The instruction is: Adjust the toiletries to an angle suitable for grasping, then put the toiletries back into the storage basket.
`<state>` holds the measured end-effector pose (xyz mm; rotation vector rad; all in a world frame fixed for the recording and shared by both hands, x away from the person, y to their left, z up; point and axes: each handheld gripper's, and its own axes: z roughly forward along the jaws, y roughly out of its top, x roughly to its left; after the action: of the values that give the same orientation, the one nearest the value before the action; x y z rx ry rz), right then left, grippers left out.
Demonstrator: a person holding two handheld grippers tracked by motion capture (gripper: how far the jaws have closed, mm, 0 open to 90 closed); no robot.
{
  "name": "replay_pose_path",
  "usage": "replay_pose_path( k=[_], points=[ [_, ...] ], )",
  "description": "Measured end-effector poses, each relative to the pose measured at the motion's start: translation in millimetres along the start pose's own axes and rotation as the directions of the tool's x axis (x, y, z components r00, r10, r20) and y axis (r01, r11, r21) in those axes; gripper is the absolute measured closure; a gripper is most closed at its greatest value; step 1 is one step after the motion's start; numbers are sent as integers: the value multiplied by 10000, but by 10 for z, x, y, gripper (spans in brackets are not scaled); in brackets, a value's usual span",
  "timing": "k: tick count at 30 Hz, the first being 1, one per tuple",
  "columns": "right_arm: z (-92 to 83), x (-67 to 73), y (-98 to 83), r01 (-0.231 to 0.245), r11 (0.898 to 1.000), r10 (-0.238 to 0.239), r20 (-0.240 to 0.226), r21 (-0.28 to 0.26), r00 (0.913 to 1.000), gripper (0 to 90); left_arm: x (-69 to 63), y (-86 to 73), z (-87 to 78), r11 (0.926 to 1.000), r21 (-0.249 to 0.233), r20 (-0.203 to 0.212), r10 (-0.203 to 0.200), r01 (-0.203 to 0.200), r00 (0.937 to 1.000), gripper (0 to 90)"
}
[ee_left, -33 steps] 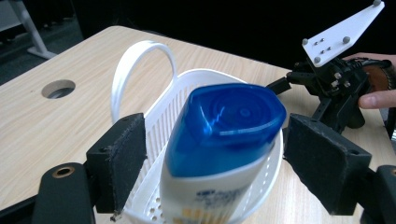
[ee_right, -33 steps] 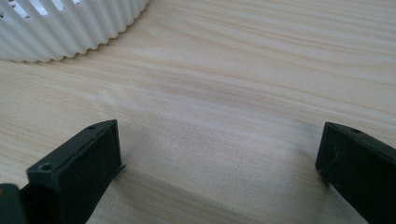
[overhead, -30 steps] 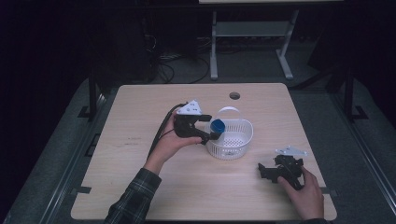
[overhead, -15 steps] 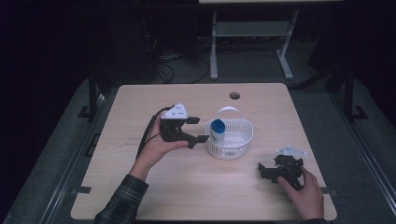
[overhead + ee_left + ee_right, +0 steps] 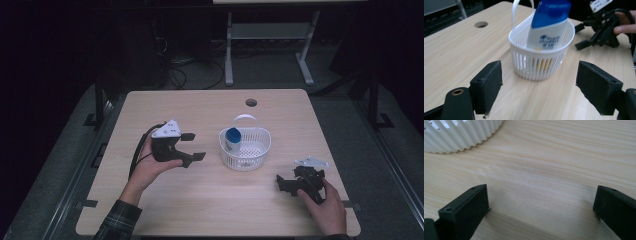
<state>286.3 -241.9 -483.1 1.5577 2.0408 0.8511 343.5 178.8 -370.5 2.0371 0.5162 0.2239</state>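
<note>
A: Item one, nearest you: your right hand (image 5: 325,210), at the near right of the table (image 5: 150,210).

B: It holds your right gripper (image 5: 284,184) low on the wood, to the near right of the white basket (image 5: 245,155). In the right gripper view its jaws stand wide apart with bare tabletop between them and nothing gripped; the basket's ribbed wall (image 5: 461,135) sits beyond the left jaw.

A: Item two?

B: Your left hand (image 5: 150,167), with a plaid sleeve (image 5: 117,222) behind it, to the left of the basket. Its left gripper (image 5: 192,146) points toward the basket, well short of it, with the grey plate on top and the cable looping off the back. Jaws spread wide, holding nothing; in the left gripper view the basket (image 5: 541,67) lies between and beyond them, untouched.

A: Item three, the basket itself?

B: White, slotted, with a thin handle arching over its far side; it stands near the table's middle. Inside it a white bottle with a blue cap (image 5: 232,138) leans against the left part of the wall, cap up; the left gripper view shows blue lettering on the bottle (image 5: 547,32).

A: Item four?

B: A round hole in the table (image 5: 251,102), beyond the basket near the far edge.

A: Farthest?

B: A white frame stand (image 5: 265,45) on the dark floor, beyond the basket and past the table.
</note>
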Motion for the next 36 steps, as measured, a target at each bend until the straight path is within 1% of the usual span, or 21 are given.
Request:
replay_pose_path(
  k=[7, 8, 9, 13, 14, 16, 18, 21, 23, 25, 27, 28, 29, 30, 32, 33, 34, 35, 36],
  points=[
    [1, 0, 0, -6, 10000, 6, 18, 2, 10000, 0, 43, -233, -172, 9994, 155, -413, -296, 302, 9987, 208],
    [1, 0, 0, -6, 10000, 6, 18, 4, 10000, 0, 49, -286, -220, 9990, 235, -521, -356, 369, 9980, 209],
    [1, 0, 0, -6, 10000, 6, 18, 4, 10000, 0, 49, -286, -220, 9990, 235, -521, -356, 369, 9980, 209],
    [1, 0, 0, -7, 10000, 7, 18, 5, 10000, 0, 44, -379, -305, 9984, 404, -727, -356, 386, 9967, 209],
    [1, 1, 1, -14, 10000, 14, 16, 8, 10000, 0, 39, -426, -340, 9980, 460, -815, -402, 440, 9959, 209],
    [1, 0, 0, -6, 10000, 6, 19, 2, 10000, 0, 33, -453, -355, 9976, 500, -847, -428, 472, 9955, 209],
    [1, 1, 0, -15, 10000, 15, 16, 7, 10000, 0, 21, -515, -382, 9967, 625, -997, -451, 515, 9940, 209],
    [1, 1, 0, -12, 10000, 12, 16, 3, 10000, 0, 2, -587, -418, 9953, 815, -1090, -427, 517, 9931, 209],
    [1, 1, 0, -13, 10000, 13, 16, 4, 10000, 0, -10, -638, -448, 9942, 931, -1221, -419, 535, 9916, 209],
    [1, 1, 0, -11, 10000, 11, 15, 4, 10000, 0, -17, -688, -481, 9932, 1004, -1264, -467, 597, 9909, 209],
    [1, 0, 0, -9, 10000, 9, 14, 1, 10000, 0, -25, -741, -505, 9918, 1111, -1350, -487, 639, 9896, 210],
    [1, 1, 0, -13, 10000, 13, 16, 5, 10000, 0, -34, -796, -523, 9900, 1239, -1365, -506, 677, 9893, 210],
    [1, 1, 0, -13, 10000, 13, 16, 5, 10000, 0, -34, -796, -523, 9900, 1239, -1365, -506, 677, 9893, 210],
    [1, 1, 0, -12, 10000, 12, 17, 4, 10000, 0, -40, -853, -533, 9875, 1414, -1449, -490, 697, 9882, 210],
    [1, 1, 0, -12, 10000, 12, 17, 5, 10000, 0, -46, -909, -545, 9840, 1622, -1535, -482, 733, 9870, 210],
    [1, 1, 0, -12, 10000, 12, 17, 5, 10000, 0, -46, -909, -545, 9840, 1622, -1535, -482, 733, 9870, 210],
    [1, 1, 0, -11, 10000, 11, 17, 5, 10000, 0, -52, -966, -557, 9814, 1726, -1581, -570, 844, 9858, 209],
    [1, 1, 0, -11, 10000, 11, 17, 5, 10000, 0, -52, -966, -557, 9814, 1726, -1581, -570, 844, 9858, 210],
    [1, 0, 0, -9, 10000, 9, 17, 4, 10000, 0, -54, -1027, -571, 9780, 1869, -1679, -613, 928, 9839, 210]
  ],
)
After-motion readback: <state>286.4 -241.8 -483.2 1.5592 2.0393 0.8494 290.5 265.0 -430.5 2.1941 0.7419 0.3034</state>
